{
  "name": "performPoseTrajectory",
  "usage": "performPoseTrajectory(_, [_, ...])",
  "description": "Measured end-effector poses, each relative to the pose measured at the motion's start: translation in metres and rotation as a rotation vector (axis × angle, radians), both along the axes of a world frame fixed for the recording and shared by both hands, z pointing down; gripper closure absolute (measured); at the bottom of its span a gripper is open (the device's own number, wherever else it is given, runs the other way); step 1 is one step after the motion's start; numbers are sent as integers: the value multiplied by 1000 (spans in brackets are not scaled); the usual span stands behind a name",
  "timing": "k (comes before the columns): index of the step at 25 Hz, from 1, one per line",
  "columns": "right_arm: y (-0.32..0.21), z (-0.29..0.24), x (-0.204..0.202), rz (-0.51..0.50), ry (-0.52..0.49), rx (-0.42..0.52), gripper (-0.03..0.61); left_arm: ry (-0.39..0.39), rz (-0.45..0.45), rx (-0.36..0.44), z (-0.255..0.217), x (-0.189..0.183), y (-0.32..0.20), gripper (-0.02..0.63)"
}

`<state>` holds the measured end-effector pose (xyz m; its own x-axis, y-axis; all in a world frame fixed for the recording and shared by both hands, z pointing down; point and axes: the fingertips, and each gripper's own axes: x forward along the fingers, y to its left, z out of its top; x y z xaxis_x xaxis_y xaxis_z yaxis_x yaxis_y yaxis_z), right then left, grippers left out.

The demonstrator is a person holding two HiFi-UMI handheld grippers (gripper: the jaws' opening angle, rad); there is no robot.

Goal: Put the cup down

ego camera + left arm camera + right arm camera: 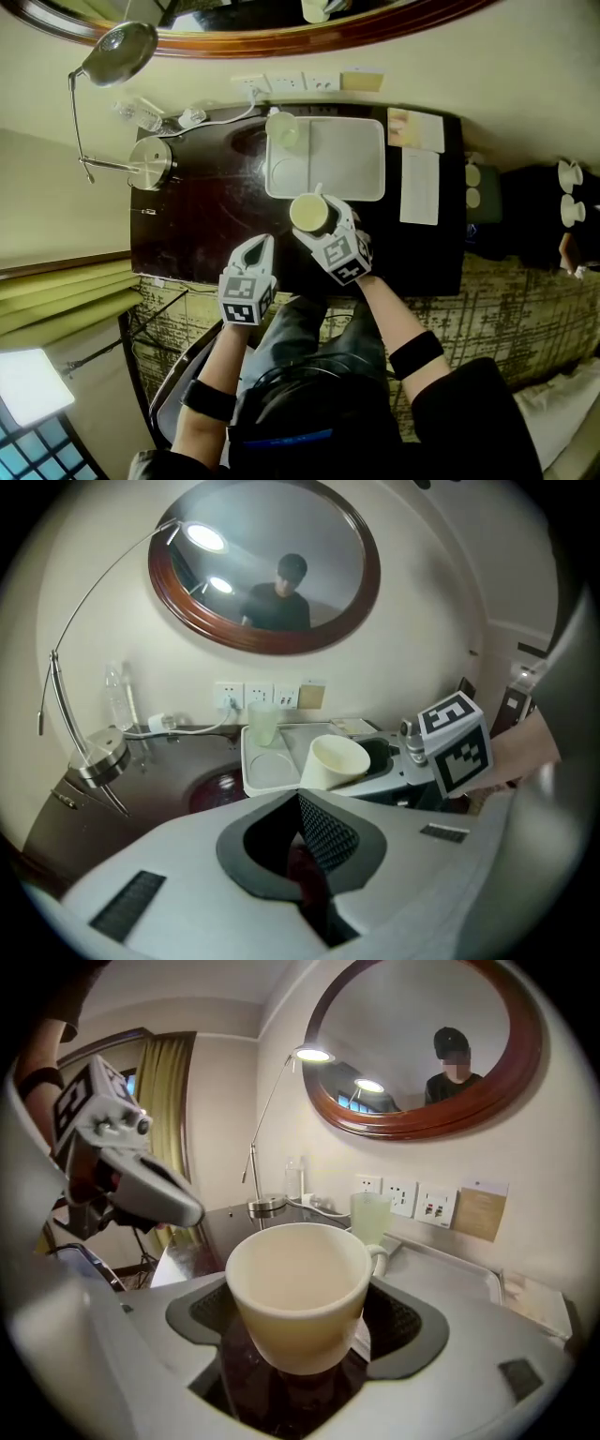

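Forearms, 2, bare, each with a black band, reaching toward 12 o'clock from a dark-clothed torso at the bottom of the head view. Left gripper [259, 246]: jaws pressed together with nothing between them, hanging over the near edge of the dark table [206, 216], at 8 o'clock from the cup. Right gripper [321, 225]: jaws spread wide and clamped on either side of the cup, pads against its wall. Cup [298, 1293]: cream, 1 handle, empty, mouth open to the camera, handle turned toward 12 o'clock; it sits over the table just at the 6 o'clock rim of the tray and looks tilted in the left gripper view; whether its base touches the table cannot be told. Tray [361, 155]: white, rectangular, mostly bare. Tumbler [282, 129]: 1, pale translucent green, upright in the tray's 10 o'clock corner. Papers [419, 183]: white sheets at 3 o'clock of the tray. Lamp [120, 52]: chrome, its round base [152, 162] at 9 o'clock of the tray. Wall sockets [286, 82]: at 12 o'clock, below the oval wood-framed mirror [281, 37].
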<state>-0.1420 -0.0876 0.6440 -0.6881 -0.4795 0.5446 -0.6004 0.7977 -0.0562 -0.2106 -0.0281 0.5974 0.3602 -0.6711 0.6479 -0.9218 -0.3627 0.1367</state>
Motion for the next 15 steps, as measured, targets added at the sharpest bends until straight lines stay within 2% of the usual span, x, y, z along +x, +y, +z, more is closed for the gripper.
performPoseTrajectory(15, [-88, -1, -40, 389, 62, 15, 149, 9, -79, 32, -1, -43, -29, 614])
